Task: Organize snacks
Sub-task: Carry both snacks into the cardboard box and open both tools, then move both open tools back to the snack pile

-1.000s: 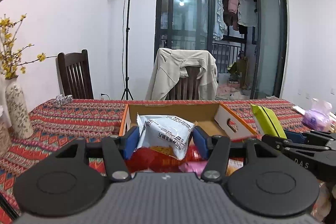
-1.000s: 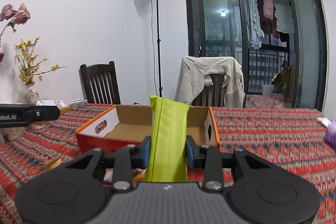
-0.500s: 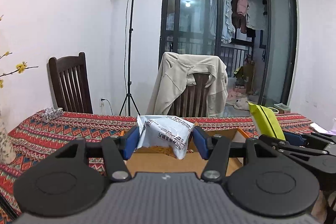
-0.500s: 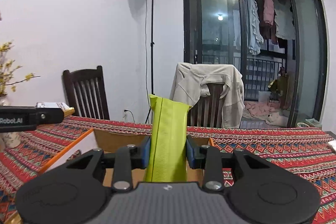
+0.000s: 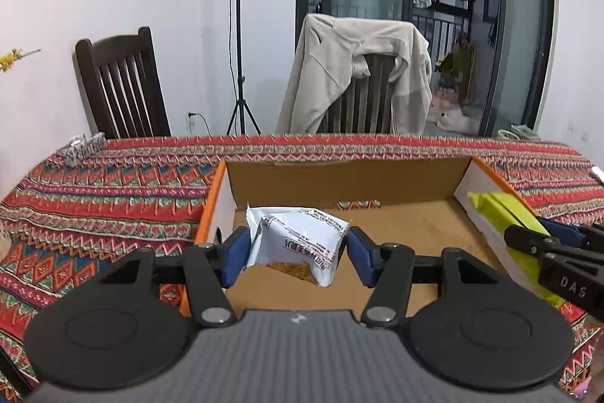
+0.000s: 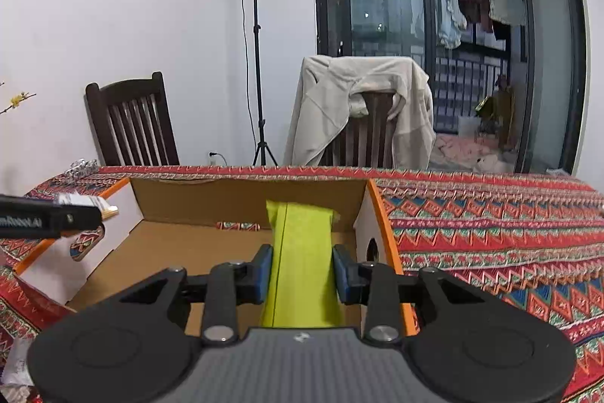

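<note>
Nearest to me, my left gripper (image 5: 296, 248) is clamped on a white snack packet (image 5: 298, 244), which hangs between the blue pads over the near left part of the open cardboard box (image 5: 339, 184). My right gripper (image 6: 302, 267) is clenched on a lime-green snack pouch (image 6: 302, 252), held upright over the right end of the same box, just inside its white end wall with the oval handle hole (image 6: 372, 250). In the left view that pouch (image 5: 502, 214) sits close by the right wall. The box floor looks bare beneath both loads, so as I judge it the step in hand is setting the two snacks down inside. To do it well I would lower each until it nearly rests on the cardboard before letting go, keep the pouch clear of the end wall so it doesn't catch on the rim, and keep the packet to the left so the two lie side by side. Beyond the box the patterned tablecloth (image 6: 490, 214) runs back to a chair draped with a beige jacket (image 6: 362, 101). Compared with a second ago, both grippers have travelled forward and dipped: the box then lay ahead of them, now its interior sits below, and both grips are unchanged.
</note>
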The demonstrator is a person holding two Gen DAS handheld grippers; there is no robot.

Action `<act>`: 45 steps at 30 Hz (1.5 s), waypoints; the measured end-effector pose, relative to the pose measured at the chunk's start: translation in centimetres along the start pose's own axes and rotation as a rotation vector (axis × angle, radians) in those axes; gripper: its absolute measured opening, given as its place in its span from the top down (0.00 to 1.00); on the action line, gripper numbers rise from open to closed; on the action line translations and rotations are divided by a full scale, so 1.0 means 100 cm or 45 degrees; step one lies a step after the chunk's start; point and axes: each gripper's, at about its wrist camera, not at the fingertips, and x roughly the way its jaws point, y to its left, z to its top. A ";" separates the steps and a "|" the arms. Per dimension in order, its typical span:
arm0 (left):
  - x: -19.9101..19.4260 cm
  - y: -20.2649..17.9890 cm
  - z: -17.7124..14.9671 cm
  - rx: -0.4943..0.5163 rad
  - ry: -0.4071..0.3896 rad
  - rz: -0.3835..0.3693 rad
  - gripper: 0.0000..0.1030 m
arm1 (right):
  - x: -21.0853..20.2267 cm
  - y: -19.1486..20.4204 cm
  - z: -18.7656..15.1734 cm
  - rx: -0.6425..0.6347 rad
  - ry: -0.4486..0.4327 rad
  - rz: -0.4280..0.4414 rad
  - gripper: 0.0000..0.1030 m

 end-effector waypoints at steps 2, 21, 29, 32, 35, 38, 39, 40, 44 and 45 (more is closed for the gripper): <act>0.002 -0.003 -0.003 0.008 0.017 0.003 0.44 | 0.004 -0.003 -0.002 0.008 0.017 0.009 0.69; -0.076 0.007 0.011 -0.061 -0.153 0.026 0.00 | -0.047 0.007 0.018 0.012 -0.096 0.029 0.00; -0.123 0.015 -0.006 -0.093 -0.190 0.027 0.00 | -0.097 0.017 0.017 -0.017 -0.122 0.044 0.00; -0.141 0.016 -0.017 -0.104 -0.205 0.018 0.00 | -0.116 0.020 0.010 -0.035 -0.124 0.041 0.00; -0.154 0.016 -0.028 -0.116 -0.207 0.004 0.00 | -0.132 0.021 0.000 -0.049 -0.123 0.032 0.00; -0.166 0.015 -0.043 -0.121 -0.204 -0.008 0.00 | -0.147 0.019 -0.010 -0.046 -0.112 0.028 0.00; -0.169 0.015 -0.049 -0.122 -0.199 -0.012 0.00 | -0.152 0.019 -0.015 -0.046 -0.106 0.026 0.00; -0.172 0.014 -0.055 -0.126 -0.195 -0.015 0.00 | -0.157 0.018 -0.021 -0.045 -0.100 0.026 0.00; -0.183 0.014 -0.082 -0.153 -0.178 -0.039 0.00 | -0.172 0.013 -0.043 -0.034 -0.074 0.041 0.00; -0.186 0.015 -0.089 -0.155 -0.179 -0.039 0.00 | -0.176 0.012 -0.048 -0.031 -0.068 0.044 0.00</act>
